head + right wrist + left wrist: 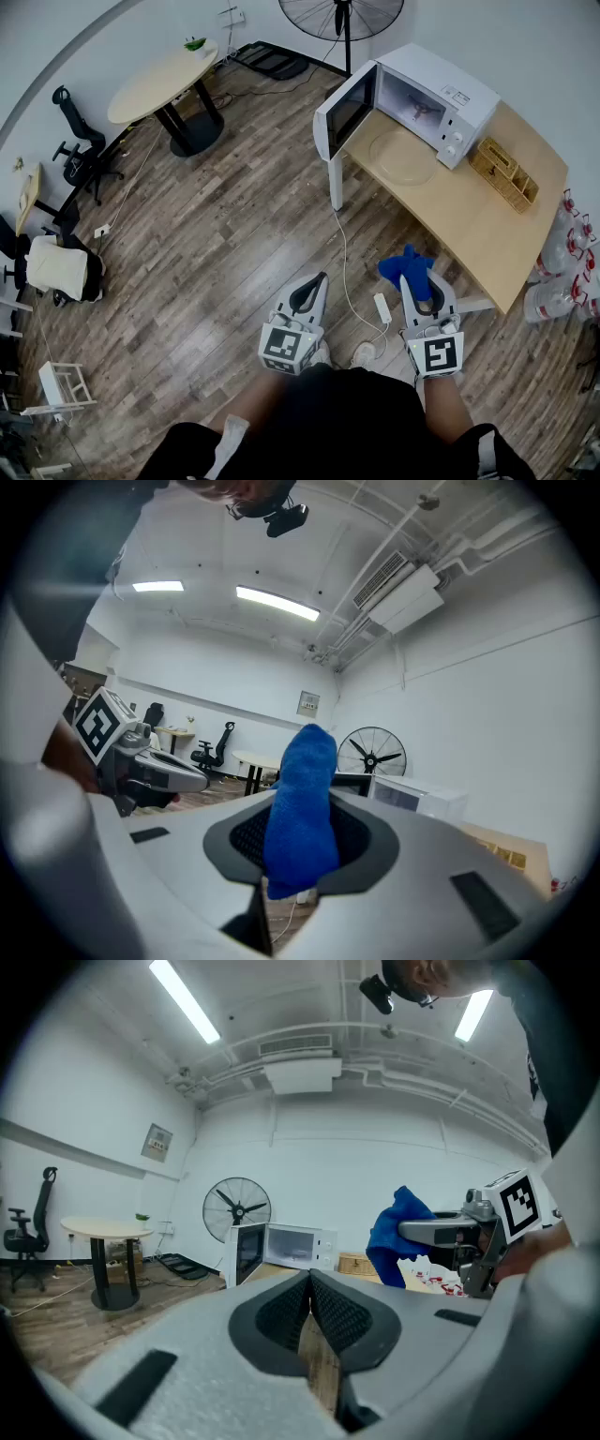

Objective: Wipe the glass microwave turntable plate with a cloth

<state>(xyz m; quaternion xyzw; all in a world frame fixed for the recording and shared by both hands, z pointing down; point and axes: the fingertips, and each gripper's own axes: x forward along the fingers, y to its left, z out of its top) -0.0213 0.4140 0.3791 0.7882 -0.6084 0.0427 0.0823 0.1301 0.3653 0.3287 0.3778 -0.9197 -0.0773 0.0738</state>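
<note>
Head view: the fan [342, 14] is cut off by the top edge, the water bottles [562, 272] by the right edge and the person [328, 422] by the bottom edge. The glass turntable plate [403, 155] on the table [469, 225] shows only as a faint outline. The green thing [195, 43] on the round table [159, 82] and the contents of the wicker basket [503, 172] are too small to tell. Right gripper view: the lower end of the cloth [300, 789] is hidden between the jaws of the right gripper [302, 808], and the cloth covers part of the microwave [412, 797] behind it.
</note>
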